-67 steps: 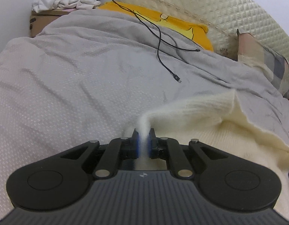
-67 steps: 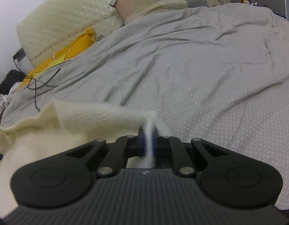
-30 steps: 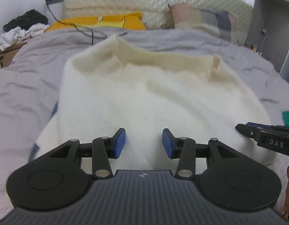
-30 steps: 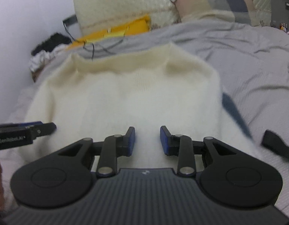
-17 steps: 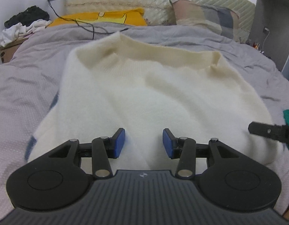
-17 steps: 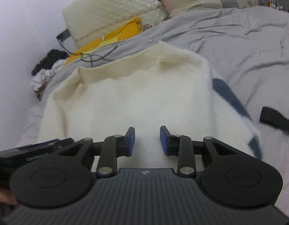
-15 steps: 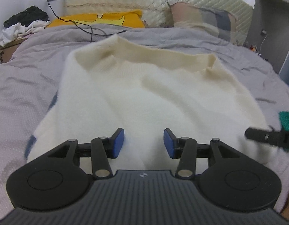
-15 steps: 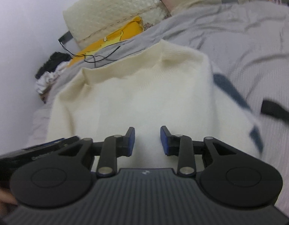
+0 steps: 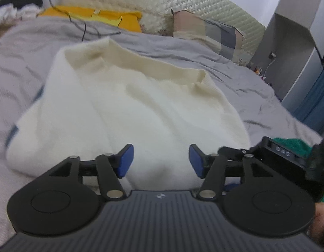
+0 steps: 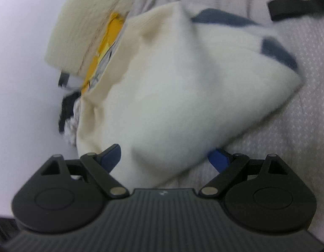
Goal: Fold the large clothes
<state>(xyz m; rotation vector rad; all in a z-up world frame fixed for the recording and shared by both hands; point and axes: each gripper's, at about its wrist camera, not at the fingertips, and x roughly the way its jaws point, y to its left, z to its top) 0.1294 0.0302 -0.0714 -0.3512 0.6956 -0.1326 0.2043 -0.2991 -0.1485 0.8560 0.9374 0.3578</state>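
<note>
The cream sweater lies on the grey bed, already folded into a thick bundle with the collar at the far side. The left tool is opening just above its near edge, with nothing pinched. The right tool is also opening, wide around the near corner of the bundle, not pressing it. I judge one more fold or some tidying remains.

Bare grey duvet lies open around the sweater; a cable crosses its far end.
</note>
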